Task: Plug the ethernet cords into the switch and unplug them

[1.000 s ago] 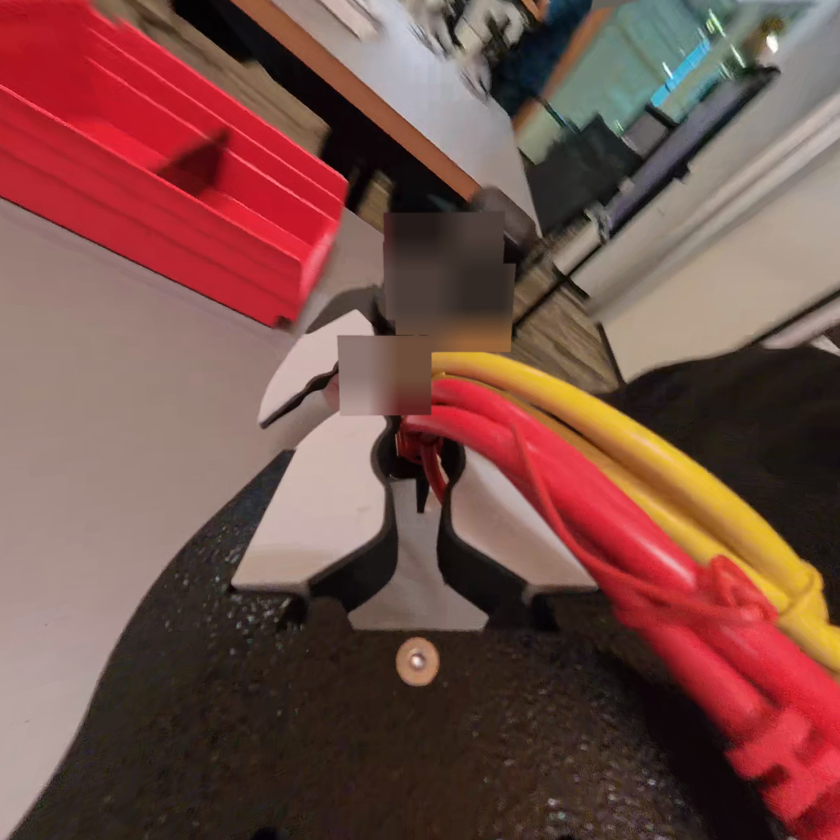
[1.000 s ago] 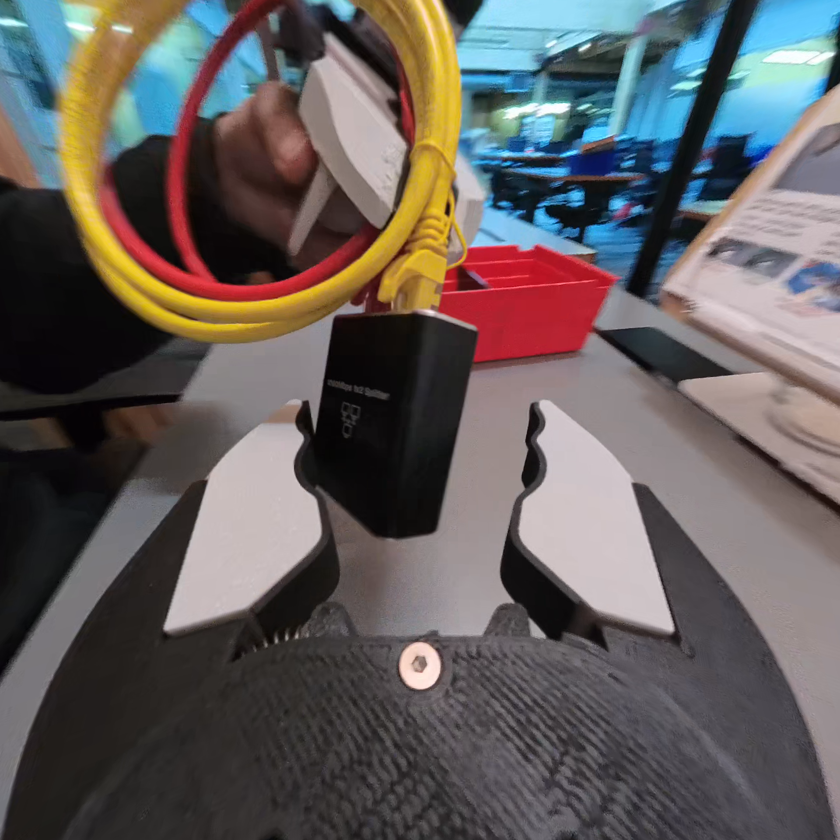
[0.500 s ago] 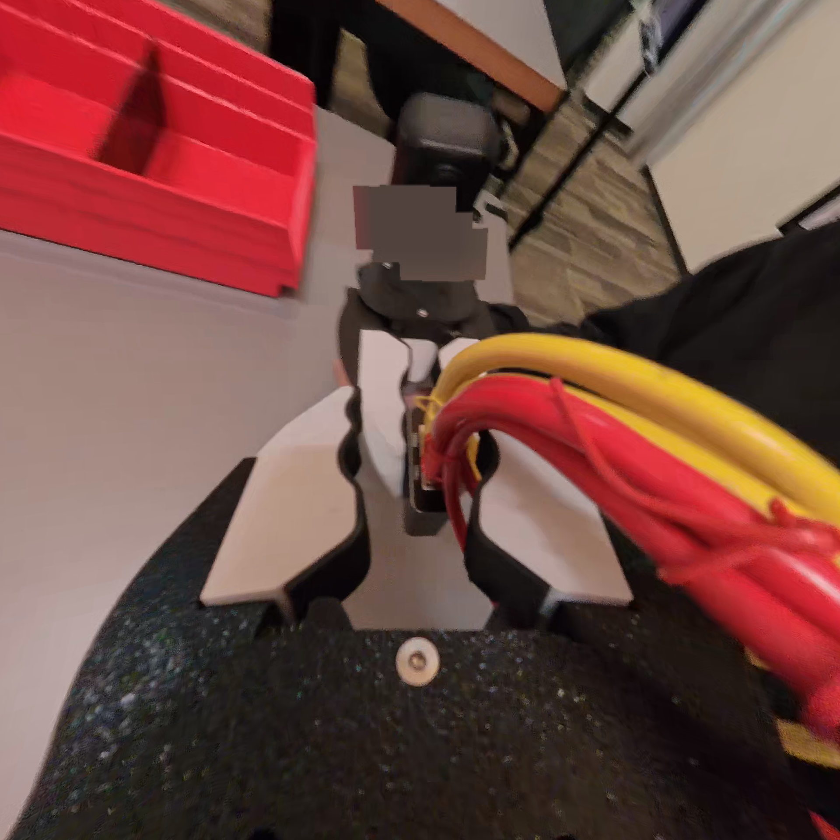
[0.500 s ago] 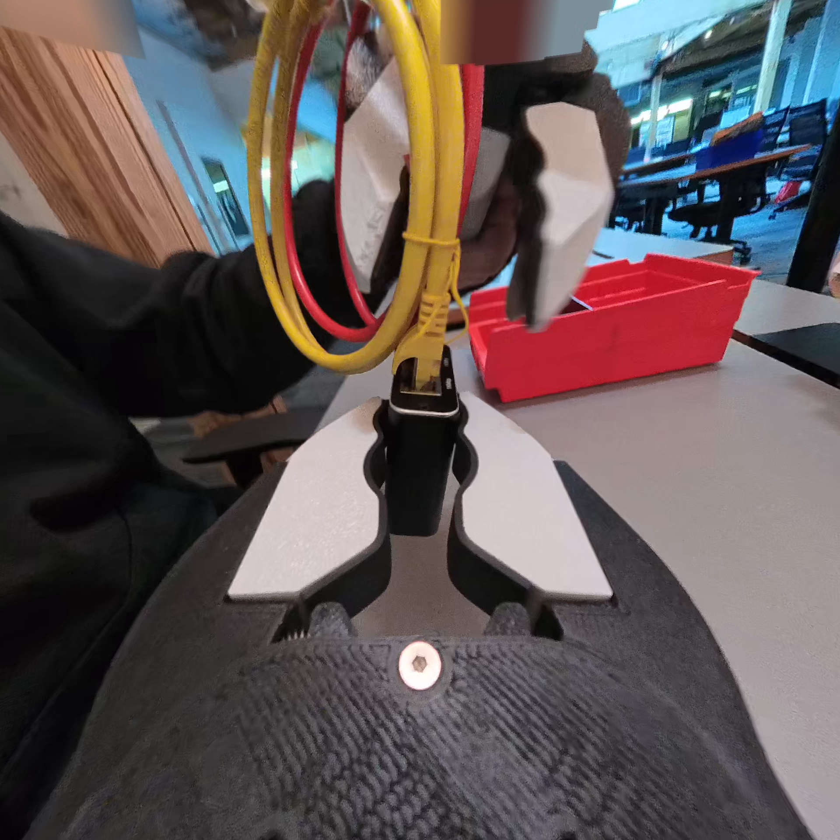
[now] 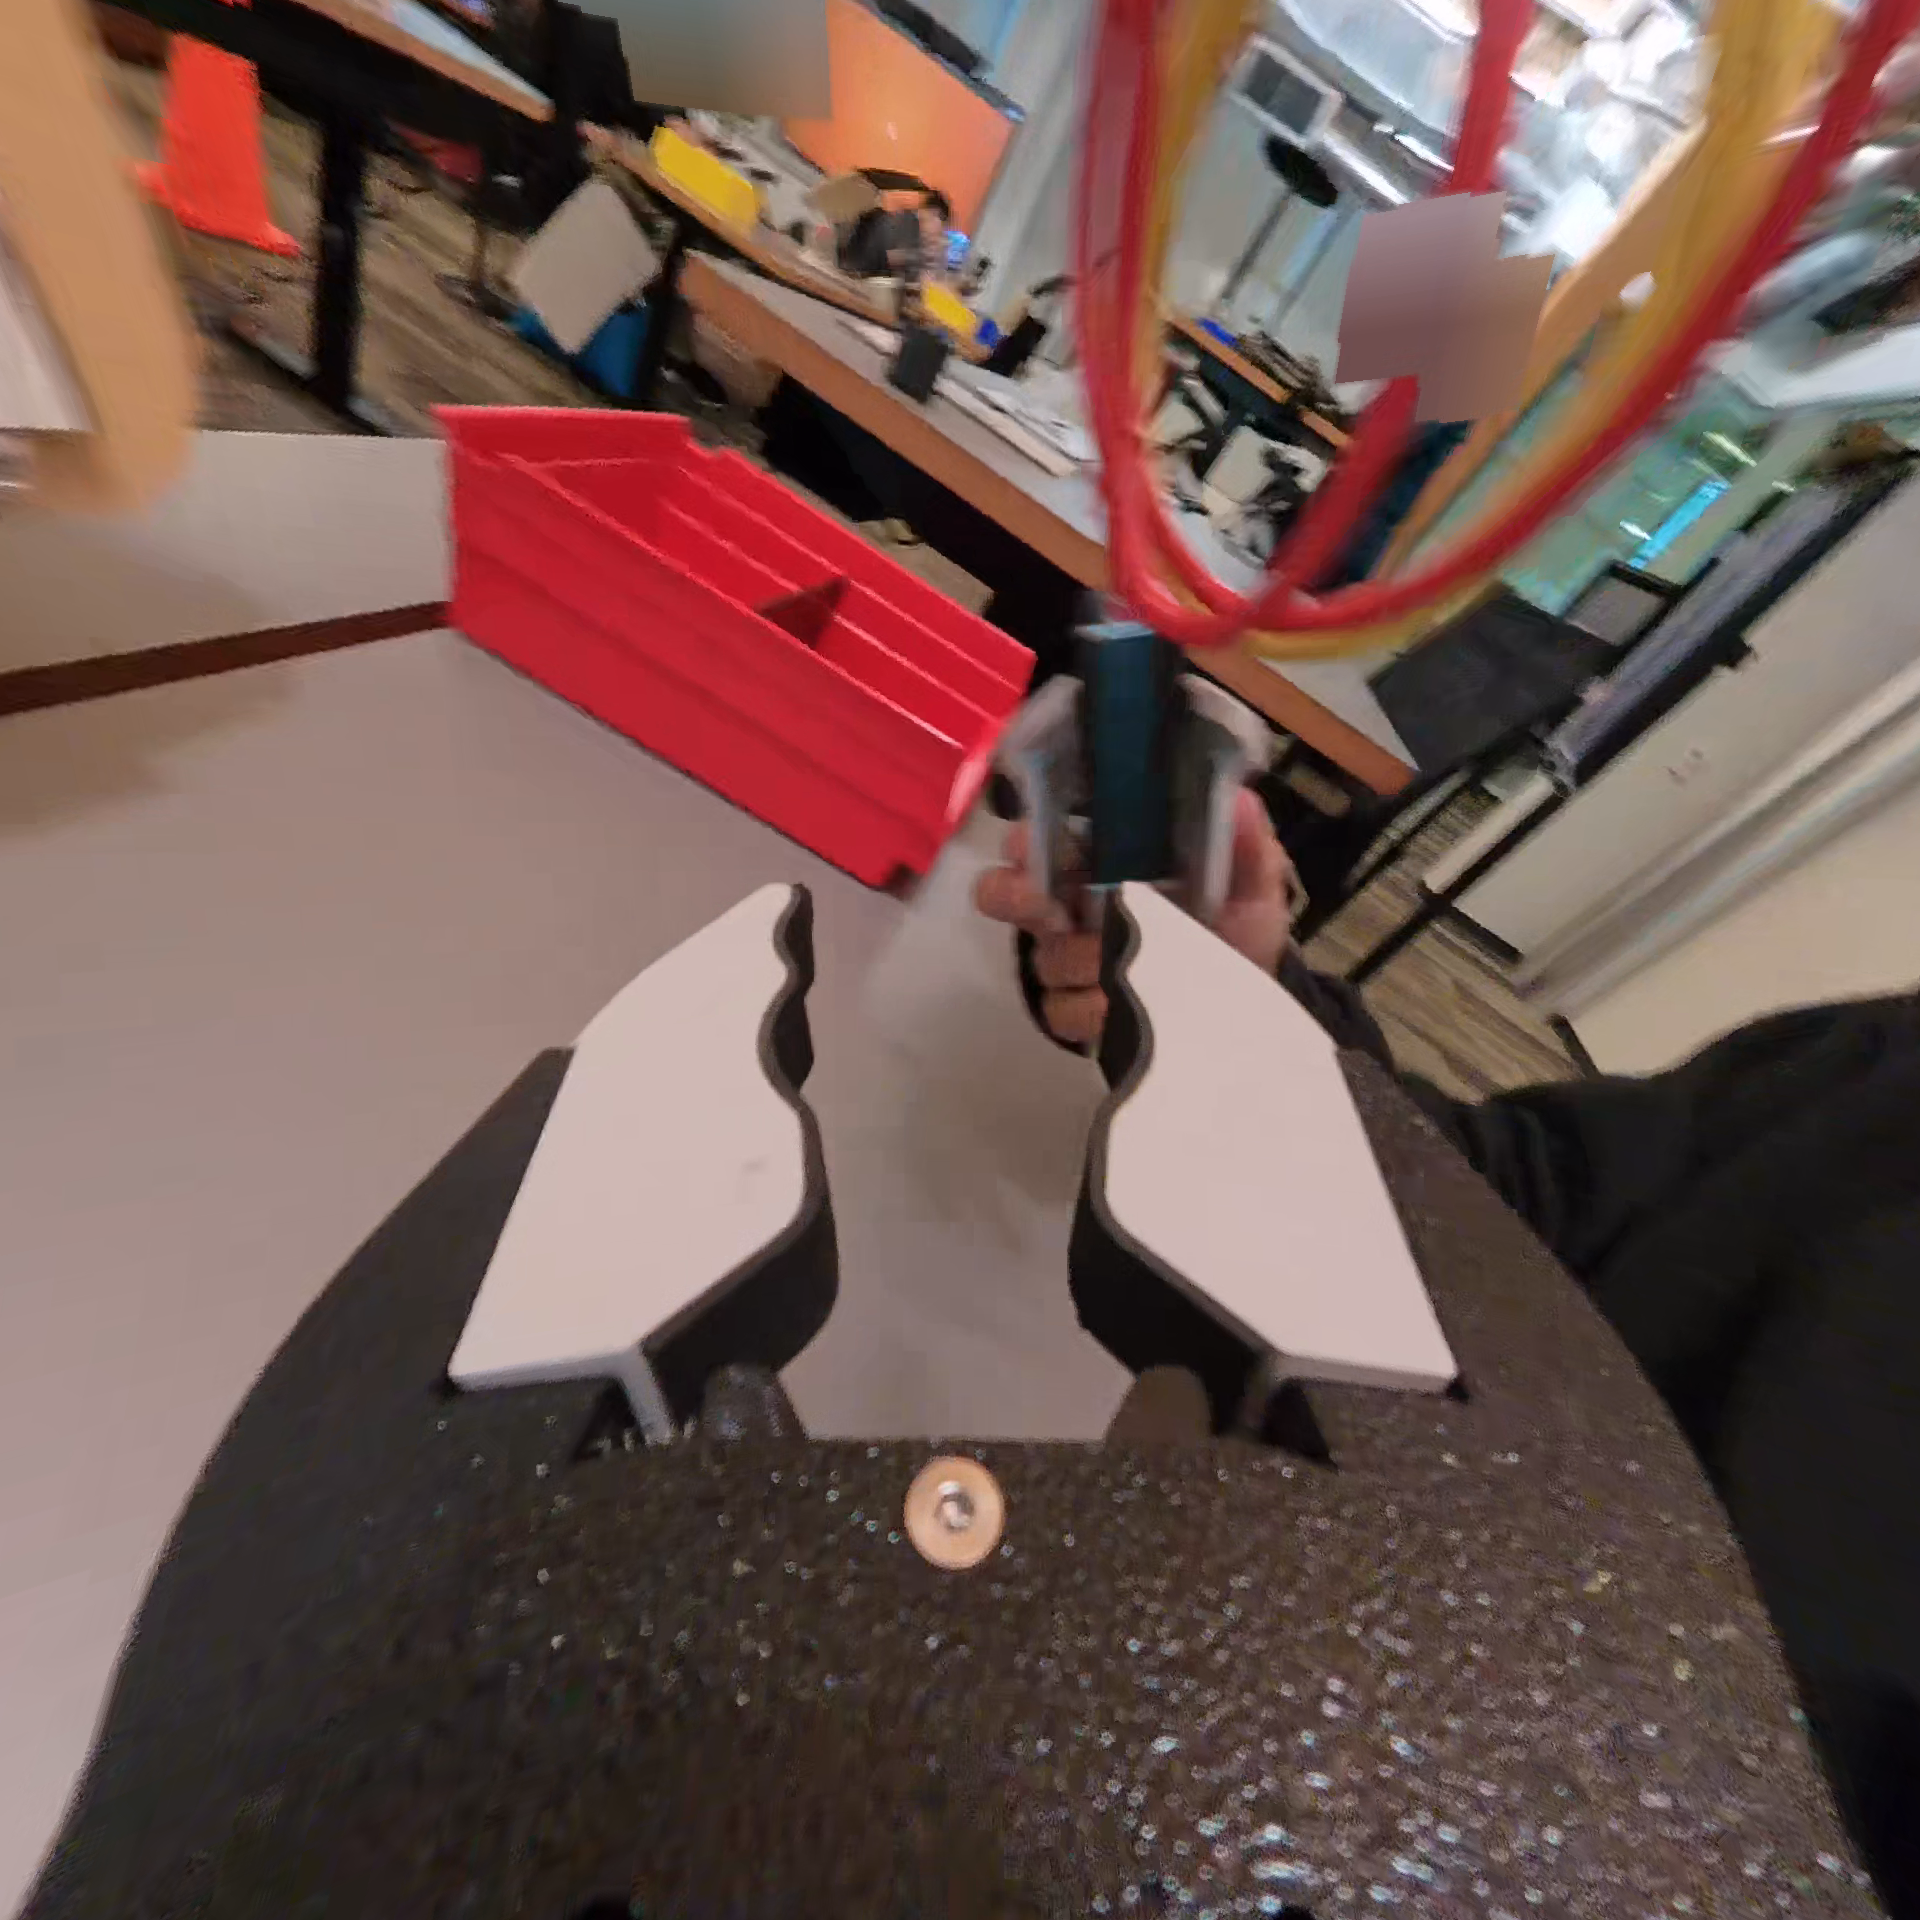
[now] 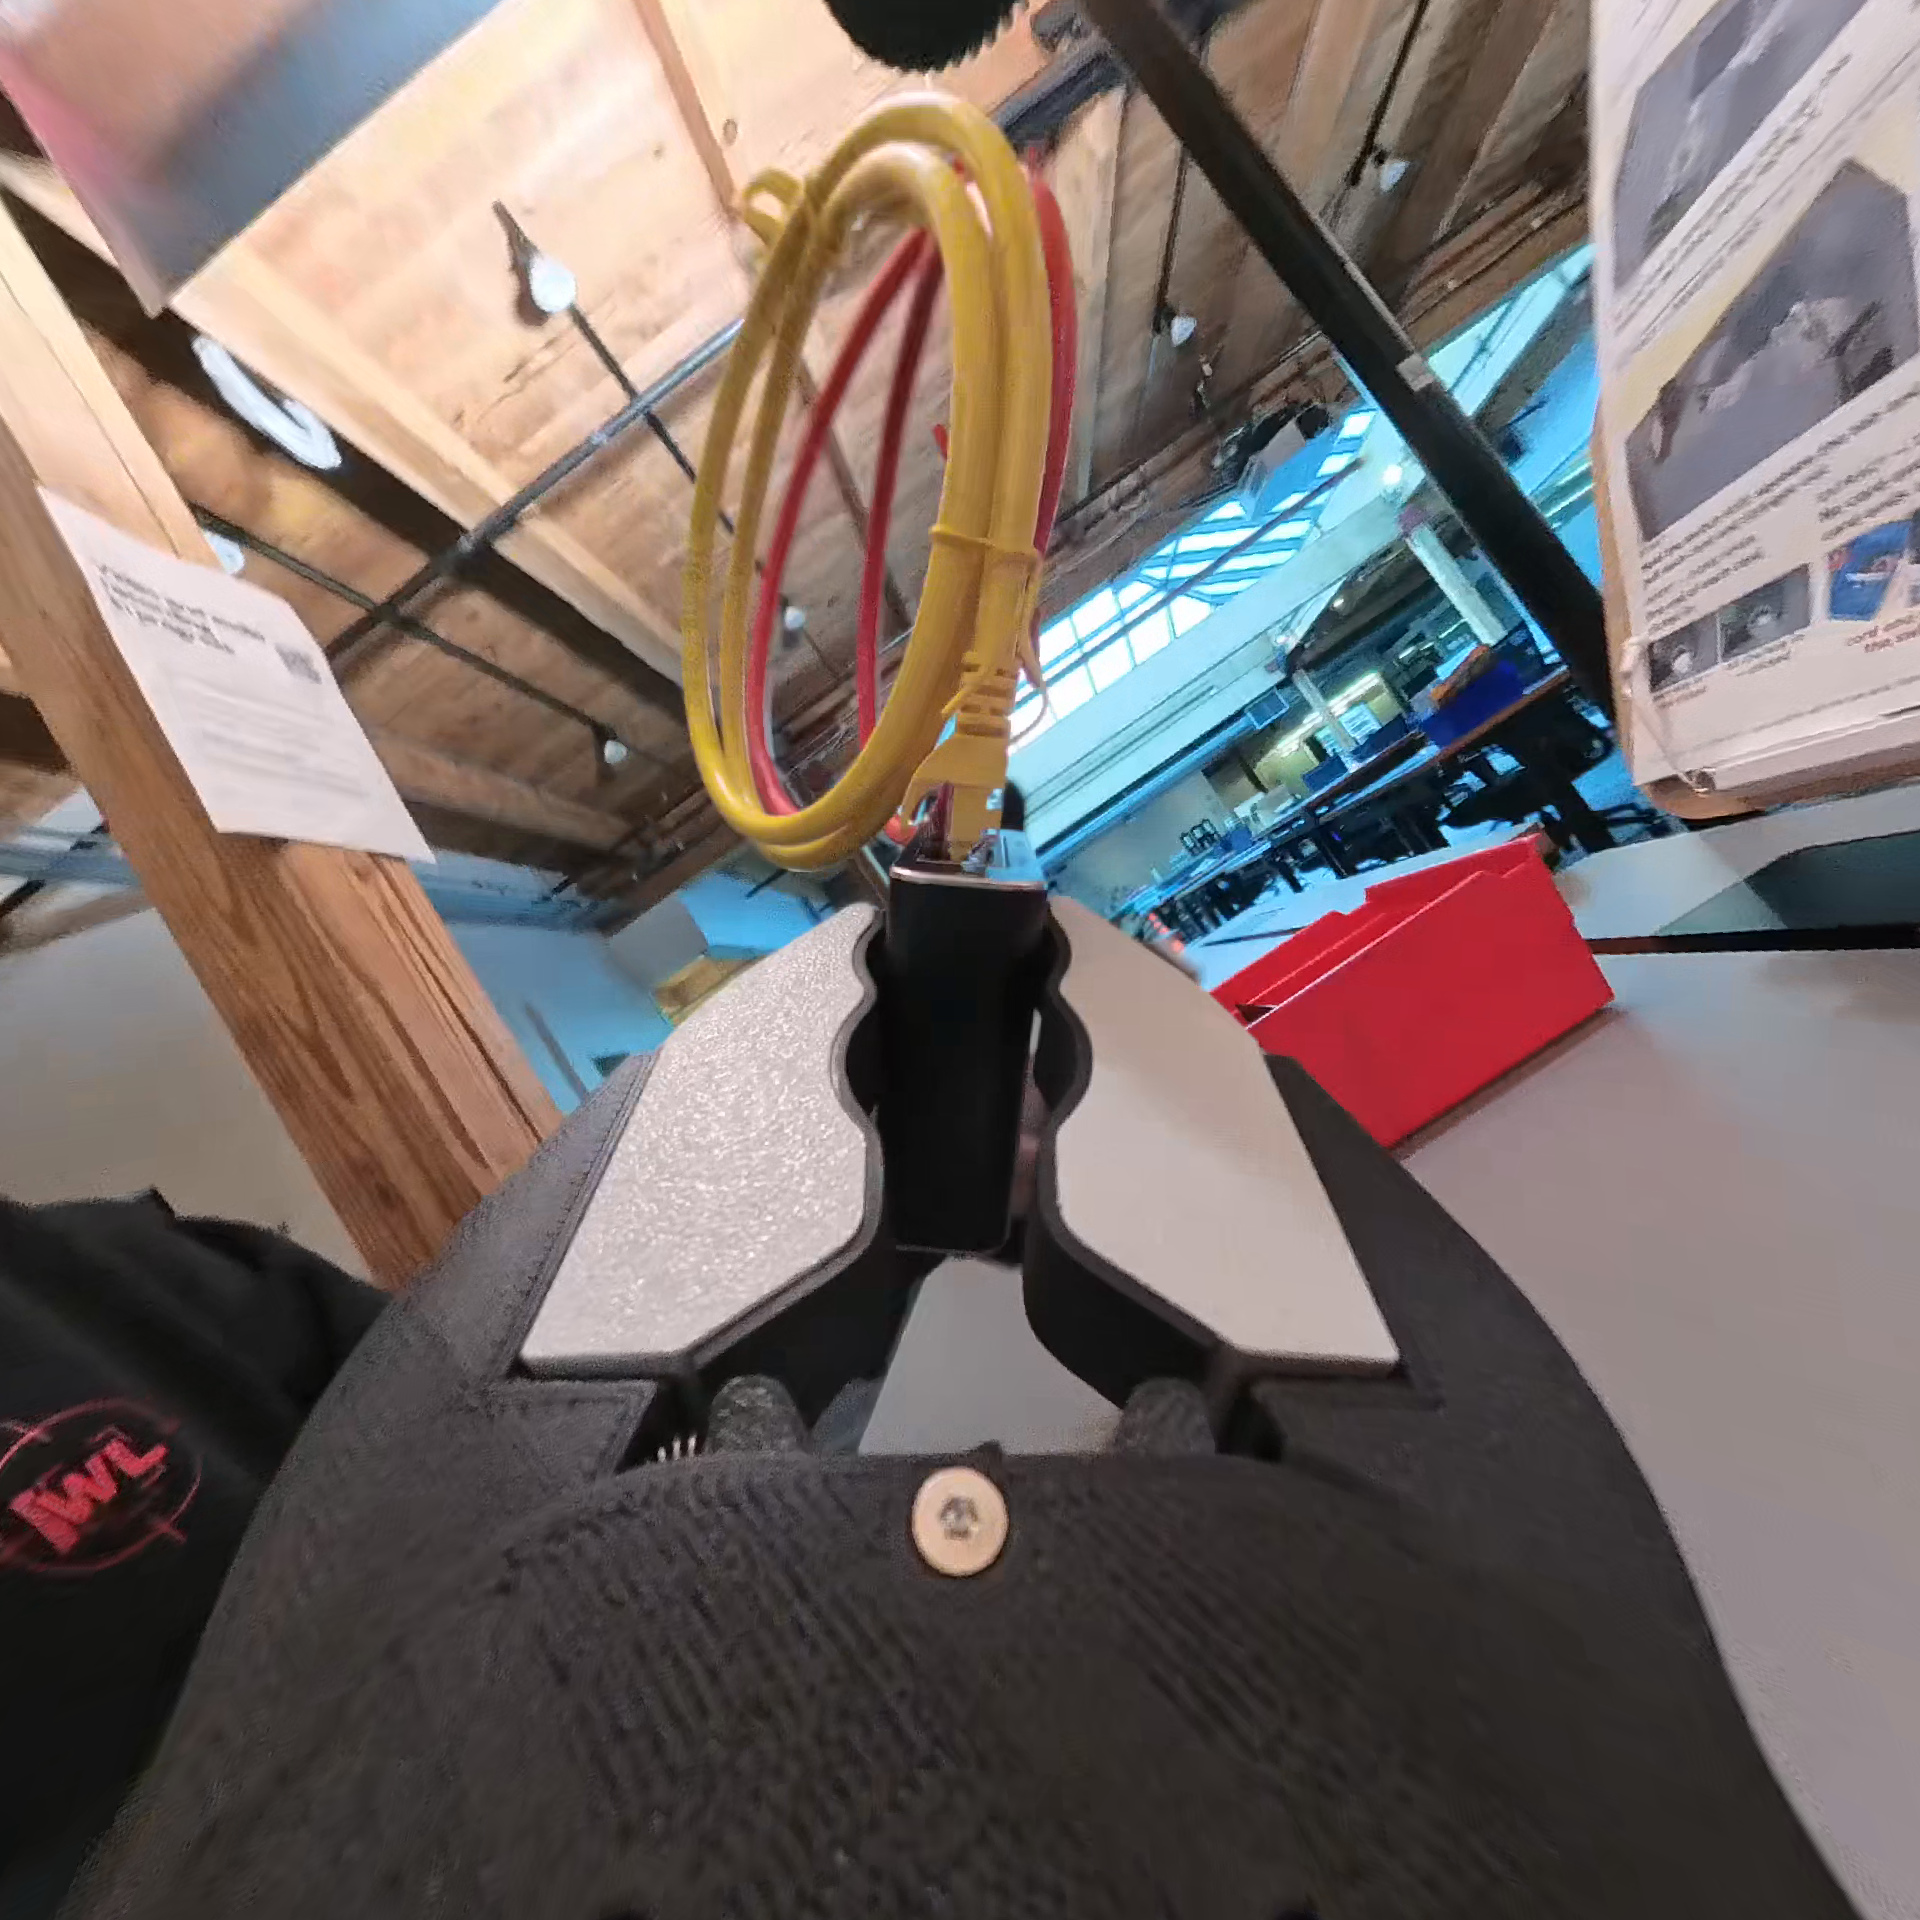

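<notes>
My right gripper (image 6: pixel 961 935) is shut on the small black switch (image 6: pixel 951 1049) and holds it upright above the grey table (image 6: pixel 1683 1247). A coiled yellow cord (image 6: pixel 982 582) and a coiled red cord (image 6: pixel 821 520) stand up from the switch's top end, with their plugs at its ports. My left gripper (image 5: pixel 956 935) is open and empty, a short way back from the switch (image 5: pixel 1127 769). In the left wrist view the right gripper (image 5: pixel 1127 727) holds the switch, and the red cord (image 5: pixel 1122 468) and yellow cord (image 5: pixel 1621 343) loop above it, blurred.
A red plastic bin (image 5: pixel 727 644) sits on the table beside the switch; it also shows in the right wrist view (image 6: pixel 1434 997). A wooden post (image 6: pixel 260 883) stands on the left and a printed board (image 6: pixel 1766 416) on the right. A dark sleeve (image 5: pixel 1714 1195) is at right. Some 8 cm of space lies between my two pairs of fingers.
My right gripper closed on the switch and tilted it upward. My left gripper let go of the cord coils, opened and drew back from them.
</notes>
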